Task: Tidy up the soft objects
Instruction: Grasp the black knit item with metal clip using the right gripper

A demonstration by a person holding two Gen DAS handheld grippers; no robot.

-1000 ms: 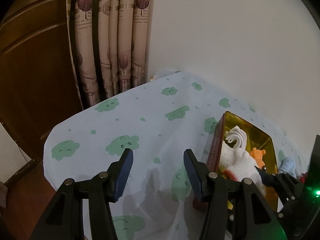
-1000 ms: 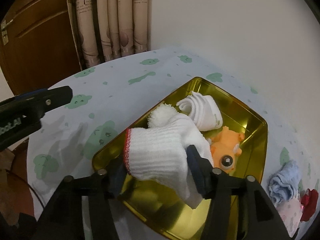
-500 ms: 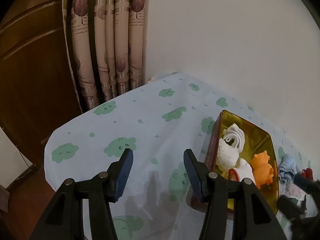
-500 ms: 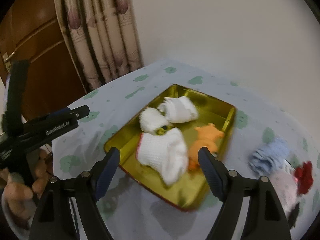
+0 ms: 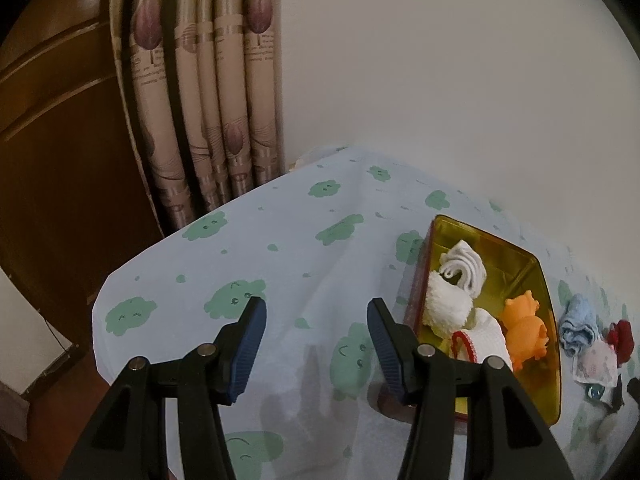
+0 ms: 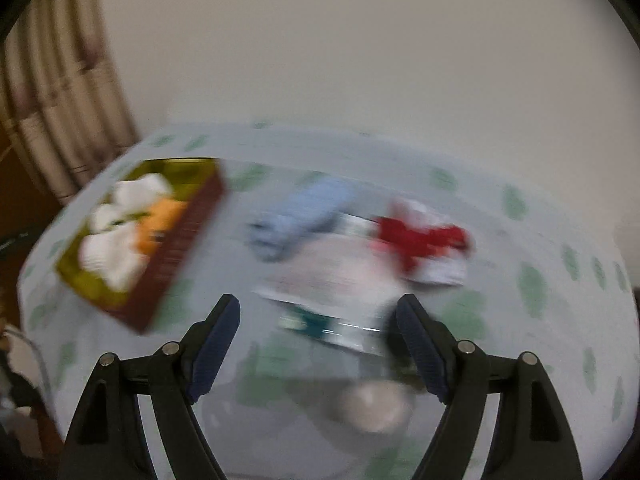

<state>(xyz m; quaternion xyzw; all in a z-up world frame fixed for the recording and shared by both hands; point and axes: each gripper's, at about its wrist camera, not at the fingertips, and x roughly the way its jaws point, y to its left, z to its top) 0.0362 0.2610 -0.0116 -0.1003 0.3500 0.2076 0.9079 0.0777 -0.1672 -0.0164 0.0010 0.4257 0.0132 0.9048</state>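
One blue cloth (image 6: 304, 216), lying diagonally.

No readable text anywhere. The curtain (image 5: 208, 92) carries small printed lines beside its flower motifs in the left wrist view, too small and soft to make out. The right wrist view is motion-blurred; a flat packet (image 6: 332, 326) on the counter shows teal and white printed patches, smeared past reading. No labels, brands or numbers legible on the gold tin (image 5: 546, 300) or on the soft items.
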